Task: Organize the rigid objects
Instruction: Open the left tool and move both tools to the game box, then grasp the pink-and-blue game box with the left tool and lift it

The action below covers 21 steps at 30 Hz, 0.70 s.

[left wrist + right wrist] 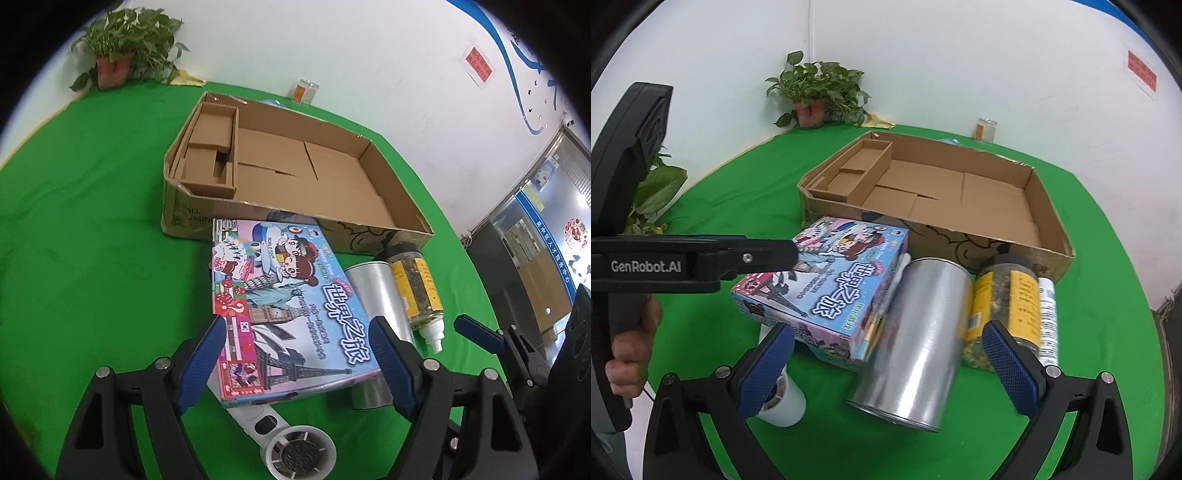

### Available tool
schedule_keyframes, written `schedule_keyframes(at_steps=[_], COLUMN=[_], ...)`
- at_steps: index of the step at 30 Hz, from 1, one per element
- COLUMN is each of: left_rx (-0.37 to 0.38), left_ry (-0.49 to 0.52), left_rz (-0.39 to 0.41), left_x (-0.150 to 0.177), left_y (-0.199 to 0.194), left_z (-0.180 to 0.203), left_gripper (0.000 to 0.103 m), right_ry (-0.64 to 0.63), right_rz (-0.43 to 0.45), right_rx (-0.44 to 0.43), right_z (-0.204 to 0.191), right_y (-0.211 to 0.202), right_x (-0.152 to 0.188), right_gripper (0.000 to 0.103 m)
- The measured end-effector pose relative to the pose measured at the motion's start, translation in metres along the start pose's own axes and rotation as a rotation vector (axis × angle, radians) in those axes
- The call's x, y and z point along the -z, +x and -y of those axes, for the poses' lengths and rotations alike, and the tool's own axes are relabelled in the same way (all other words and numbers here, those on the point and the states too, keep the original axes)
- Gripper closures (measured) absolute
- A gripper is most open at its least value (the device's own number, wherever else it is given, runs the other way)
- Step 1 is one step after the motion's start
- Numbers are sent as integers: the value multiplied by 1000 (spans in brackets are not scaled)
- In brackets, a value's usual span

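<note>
A colourful board-game box [280, 306] [827, 288] lies on the green table in front of an open cardboard box [295, 173] [934, 192]. It rests partly on a silver tin can [376, 299] [919, 343] and a white handheld fan [291, 450] [783, 402]. A jar with a yellow label [417, 288] [1008, 310] and a white tube [1049, 317] lie to the right. My left gripper [299, 354] is open, its fingers on either side of the game box's near end. My right gripper [890, 362] is open over the tin can.
A potted plant [118, 55] [816, 92] stands at the table's far corner. A small glass jar [304, 90] [985, 129] stands by the wall behind the cardboard box. The left gripper's body [694, 258] crosses the right wrist view at left.
</note>
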State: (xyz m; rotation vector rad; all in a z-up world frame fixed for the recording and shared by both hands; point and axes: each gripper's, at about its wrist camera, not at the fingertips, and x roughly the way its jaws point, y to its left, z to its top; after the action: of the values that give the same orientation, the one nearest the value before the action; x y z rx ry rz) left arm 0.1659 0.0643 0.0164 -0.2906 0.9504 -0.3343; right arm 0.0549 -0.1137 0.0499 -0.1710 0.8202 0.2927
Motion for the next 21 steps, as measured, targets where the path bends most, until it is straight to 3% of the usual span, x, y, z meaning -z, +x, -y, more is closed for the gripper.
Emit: schedule_keyframes(at_steps=[6, 11, 16, 19, 21], left_rx=[27, 53, 33, 63, 64], left_ry=[-72, -75, -40, -22, -14], left_rz=[-60, -94, -105, -123, -149], left_x=[-7, -8, -4, 2, 2], left_y=[20, 31, 30, 26, 30], left_z=[-27, -33, -28, -20, -20], left_gripper=[26, 30, 44, 44, 44], right_ry=[33, -7, -56, -107, -164], right_rz=[-34, -61, -63, -69, -64], right_rx=[-212, -272, -316, -407, -372], right_z=[-4, -16, -31, -46, -54], right_y=[24, 48, 67, 66, 65], right_x=[-11, -21, -23, -21, -17], right_gripper=[1, 1, 1, 2, 4])
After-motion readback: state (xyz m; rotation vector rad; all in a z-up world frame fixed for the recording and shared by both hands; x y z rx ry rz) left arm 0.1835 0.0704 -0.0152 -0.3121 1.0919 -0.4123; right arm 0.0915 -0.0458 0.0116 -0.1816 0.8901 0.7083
